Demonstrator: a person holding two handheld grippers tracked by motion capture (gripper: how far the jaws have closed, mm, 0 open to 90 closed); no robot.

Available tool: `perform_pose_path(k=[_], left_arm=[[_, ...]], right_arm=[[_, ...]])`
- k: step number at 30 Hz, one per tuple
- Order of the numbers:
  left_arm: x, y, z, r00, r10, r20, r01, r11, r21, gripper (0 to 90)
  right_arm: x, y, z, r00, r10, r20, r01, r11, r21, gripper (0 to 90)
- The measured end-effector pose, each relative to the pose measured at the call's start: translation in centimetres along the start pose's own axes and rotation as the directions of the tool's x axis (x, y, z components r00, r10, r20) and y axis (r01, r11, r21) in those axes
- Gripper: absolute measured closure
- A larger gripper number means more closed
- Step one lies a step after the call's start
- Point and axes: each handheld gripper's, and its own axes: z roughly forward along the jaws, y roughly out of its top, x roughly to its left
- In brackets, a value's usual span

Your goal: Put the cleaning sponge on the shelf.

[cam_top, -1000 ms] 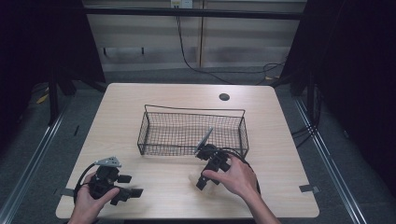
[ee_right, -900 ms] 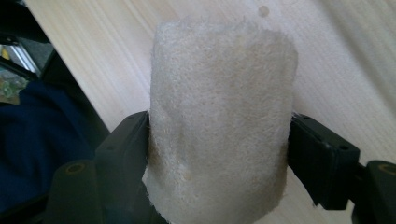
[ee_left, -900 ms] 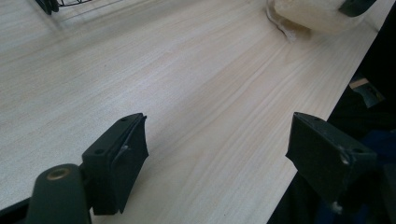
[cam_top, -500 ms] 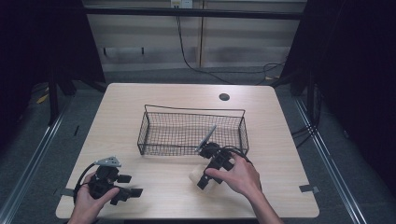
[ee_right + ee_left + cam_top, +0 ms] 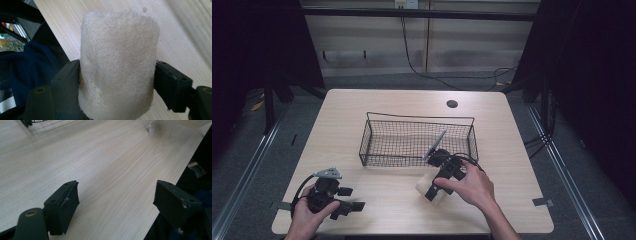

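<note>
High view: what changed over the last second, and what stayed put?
The right gripper drew slightly back from the wire basket toward the table's near edge, and the cream sponge now shows clamped between its jaws; a second ago it was not visible. The left gripper stayed resting open near the front-left corner, and the basket did not move.

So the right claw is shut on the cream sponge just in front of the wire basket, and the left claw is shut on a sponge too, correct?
Not quite. The right claw does grip the sponge near the basket, but the left claw is open and holds nothing, as the left gripper view shows.
</note>
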Motion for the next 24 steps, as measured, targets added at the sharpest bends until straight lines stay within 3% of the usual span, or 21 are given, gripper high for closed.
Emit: perform_pose_path(k=[12,24], left_arm=[[0.0,0.0,0.0,1.0,0.004,0.0,-0.004,1.0,0.004,19.7],[0.0,0.0,0.1,1.0,0.001,-0.002,-0.001,1.0,0.004,19.7]], right_arm=[[0.3,0.2,-1.6,0.9998,-0.022,0.005,0.022,1.0,-0.015,25.0],[0.5,0.2,-3.1,0.9999,-0.011,-0.004,0.011,0.999,-0.032,25.0]])
